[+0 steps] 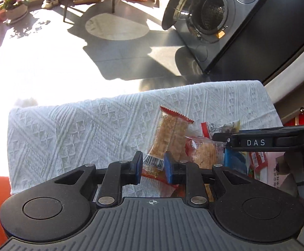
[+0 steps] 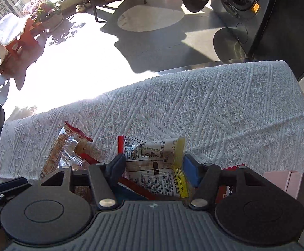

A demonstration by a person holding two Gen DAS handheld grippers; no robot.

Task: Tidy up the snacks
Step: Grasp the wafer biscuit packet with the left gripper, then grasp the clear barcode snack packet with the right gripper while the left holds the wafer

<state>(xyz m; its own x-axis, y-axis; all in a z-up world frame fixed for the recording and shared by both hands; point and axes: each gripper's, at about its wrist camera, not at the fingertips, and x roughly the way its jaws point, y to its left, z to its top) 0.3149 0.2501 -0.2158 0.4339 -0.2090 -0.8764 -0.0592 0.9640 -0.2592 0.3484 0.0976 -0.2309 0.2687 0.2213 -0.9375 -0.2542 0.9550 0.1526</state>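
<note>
My left claw (image 1: 153,165) pinches the barcode end of the cracker pack (image 1: 168,138), tilting it clear of the snack pile (image 1: 204,152) on the white-clothed worktop (image 1: 78,129). My right claw (image 2: 154,168) stands half-wide around the yellow-edged packet (image 2: 156,163), pads not visibly pressing; it straddles the packet, probably to grab next.

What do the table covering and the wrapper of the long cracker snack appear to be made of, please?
The table covering looks like white woven cotton, matte, with raised diamond and zigzag patterns. The cracker snack wrapper looks like thin clear plastic film, glossy, with red crimped ends; the crackers show through it.
</note>
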